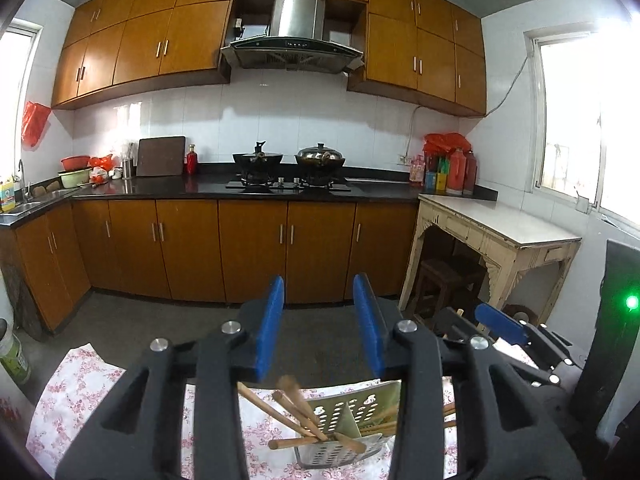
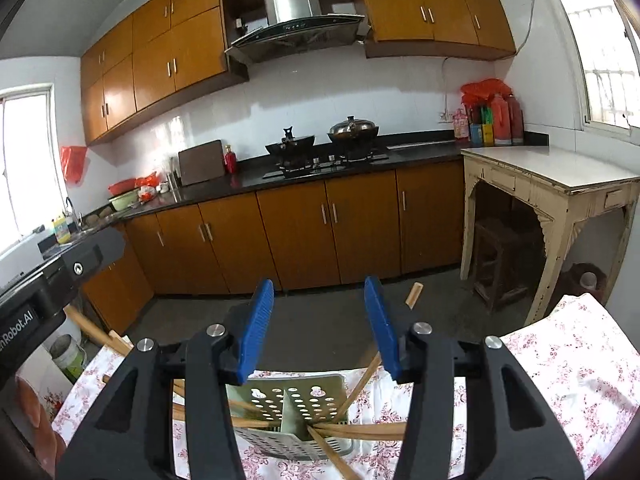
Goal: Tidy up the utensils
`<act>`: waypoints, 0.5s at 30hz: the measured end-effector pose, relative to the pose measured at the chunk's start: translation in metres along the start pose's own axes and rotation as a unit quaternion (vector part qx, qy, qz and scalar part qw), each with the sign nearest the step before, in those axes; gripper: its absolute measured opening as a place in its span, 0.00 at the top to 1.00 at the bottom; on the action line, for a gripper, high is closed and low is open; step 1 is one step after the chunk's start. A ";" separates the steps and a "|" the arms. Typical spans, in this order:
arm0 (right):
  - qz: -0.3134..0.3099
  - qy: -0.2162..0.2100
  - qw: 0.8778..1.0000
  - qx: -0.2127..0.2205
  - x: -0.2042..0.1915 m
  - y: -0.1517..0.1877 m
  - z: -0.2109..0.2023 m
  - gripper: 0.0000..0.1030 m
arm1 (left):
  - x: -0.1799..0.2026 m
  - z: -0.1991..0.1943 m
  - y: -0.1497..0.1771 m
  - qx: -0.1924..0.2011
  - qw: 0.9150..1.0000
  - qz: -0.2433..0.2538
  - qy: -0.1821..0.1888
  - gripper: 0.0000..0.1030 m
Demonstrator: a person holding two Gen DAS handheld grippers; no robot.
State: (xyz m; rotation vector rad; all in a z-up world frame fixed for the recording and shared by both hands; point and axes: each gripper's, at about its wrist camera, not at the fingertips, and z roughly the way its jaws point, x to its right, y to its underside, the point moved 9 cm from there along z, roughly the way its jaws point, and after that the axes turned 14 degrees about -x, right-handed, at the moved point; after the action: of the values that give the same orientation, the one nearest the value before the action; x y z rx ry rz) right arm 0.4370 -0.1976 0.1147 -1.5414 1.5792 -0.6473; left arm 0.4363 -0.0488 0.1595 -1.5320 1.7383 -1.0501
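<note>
Left tool (image 1: pixel 319 328) open, chopsticks (image 1: pixel 298 412) in holder (image 1: pixel 348 420) below

Holder (image 2: pixel 294 404): on the cloth (image 2: pixel 576 364), bottom centre of frame.
Chopsticks (image 2: pixel 360 430): in the holder, fanning out both sides.
Stove (image 1: pixel 288 184): mid-frame, on the counter (image 1: pixel 160 188).
Table (image 1: pixel 500 224): right of the counter.

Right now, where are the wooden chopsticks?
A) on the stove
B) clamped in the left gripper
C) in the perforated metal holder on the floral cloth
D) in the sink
C: the chopsticks stick out of the perforated metal holder on the floral cloth; both grippers' jaws are apart with nothing between them.
</note>
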 end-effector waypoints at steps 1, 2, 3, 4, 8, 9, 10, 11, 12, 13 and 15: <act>0.001 -0.001 1.000 0.001 0.001 -0.001 -0.001 0.53 | 0.000 -0.002 0.000 0.001 1.000 -0.001 0.000 0.61; 0.002 -0.002 1.000 0.005 0.002 -0.003 -0.006 0.53 | -0.001 -0.004 0.000 0.003 1.000 -0.003 0.000 0.60; 0.002 -0.002 1.000 0.009 0.002 -0.004 -0.010 0.53 | -0.003 -0.007 -0.001 0.005 1.000 -0.005 0.001 0.58; 0.001 -0.002 1.000 0.012 0.001 -0.005 -0.011 0.53 | -0.004 -0.010 -0.001 0.008 1.000 -0.005 0.000 0.57; 0.001 -0.008 1.000 0.024 0.000 -0.007 -0.031 0.52 | -0.007 -0.029 -0.001 0.017 1.000 -0.009 -0.002 0.49; -0.003 -0.009 1.000 0.027 -0.001 -0.006 -0.037 0.51 | -0.009 -0.036 0.000 0.021 1.000 -0.010 -0.003 0.45; -0.006 -0.008 1.000 0.029 -0.001 -0.005 -0.042 0.47 | -0.010 -0.043 0.001 0.024 1.000 -0.011 -0.005 0.41; -0.012 -0.007 0.999 0.034 -0.003 -0.003 -0.051 0.43 | -0.012 -0.050 0.003 0.027 1.000 -0.012 -0.007 0.40; -0.015 -0.006 0.999 0.036 -0.004 -0.001 -0.056 0.42 | -0.014 -0.056 0.006 0.029 0.999 -0.013 -0.008 0.38; -0.020 -0.007 0.999 0.038 -0.005 0.002 -0.064 0.40 | -0.017 -0.065 0.010 0.030 0.999 -0.015 -0.011 0.35; -0.025 -0.006 0.999 0.039 -0.004 0.008 -0.074 0.35 | -0.024 -0.082 0.022 0.033 0.999 -0.019 -0.016 0.28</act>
State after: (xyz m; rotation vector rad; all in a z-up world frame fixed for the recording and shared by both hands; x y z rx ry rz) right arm 0.3708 -0.2055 0.1481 -1.5283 1.4941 -0.7171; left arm 0.3597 -0.0098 0.1813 -1.5385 1.6426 -1.0862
